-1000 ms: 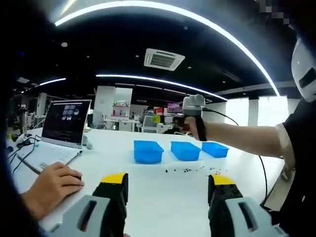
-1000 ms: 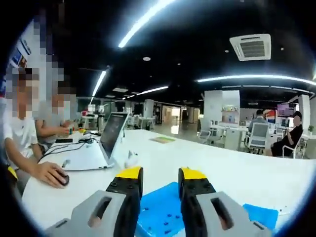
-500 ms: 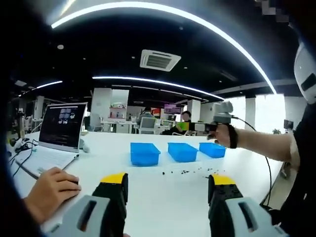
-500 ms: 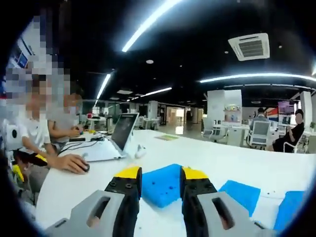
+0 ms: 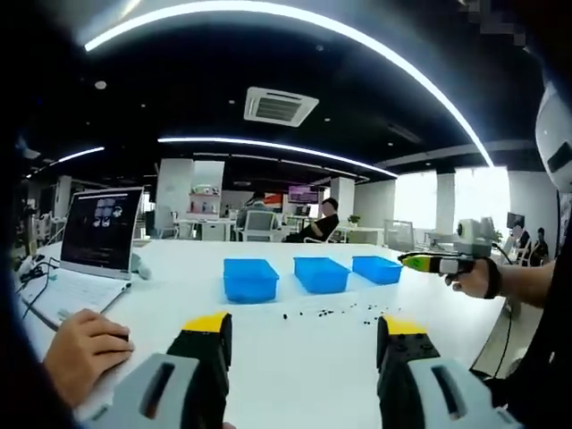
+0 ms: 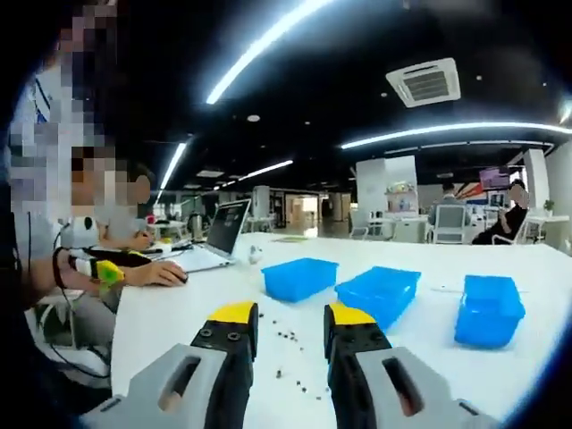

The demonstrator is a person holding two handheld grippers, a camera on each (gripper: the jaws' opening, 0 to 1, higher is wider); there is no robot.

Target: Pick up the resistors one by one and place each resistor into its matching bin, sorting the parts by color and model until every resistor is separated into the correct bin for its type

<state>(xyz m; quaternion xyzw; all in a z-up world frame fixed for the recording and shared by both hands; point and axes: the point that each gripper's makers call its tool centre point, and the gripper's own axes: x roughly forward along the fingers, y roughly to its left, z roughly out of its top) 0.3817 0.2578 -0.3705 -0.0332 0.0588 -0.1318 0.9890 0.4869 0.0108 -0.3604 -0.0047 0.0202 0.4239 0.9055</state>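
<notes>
Three blue bins stand in a row on the white table (image 5: 295,357): the left bin (image 5: 249,279), the middle bin (image 5: 321,274) and the right bin (image 5: 376,268). Small dark resistors (image 5: 329,313) lie scattered in front of them. My left gripper (image 5: 304,332) hovers low over the near table, open wide and empty. My right gripper (image 5: 420,261) shows at the right, held in a hand, clear of the bins. In the right gripper view the bins (image 6: 299,277) (image 6: 380,290) (image 6: 487,308) and resistors (image 6: 286,341) lie ahead of my right gripper (image 6: 291,322), open by a narrow gap, empty.
An open laptop (image 5: 96,231) sits at the left of the table, with a person's hand (image 5: 85,344) on a mouse beside it. The laptop (image 6: 225,234) shows far back in the right gripper view. Office desks and chairs stand beyond the table.
My right gripper has pulled back from just above the bins to the table's right side; all three bins and the resistors now lie before it. The left gripper has barely moved.
</notes>
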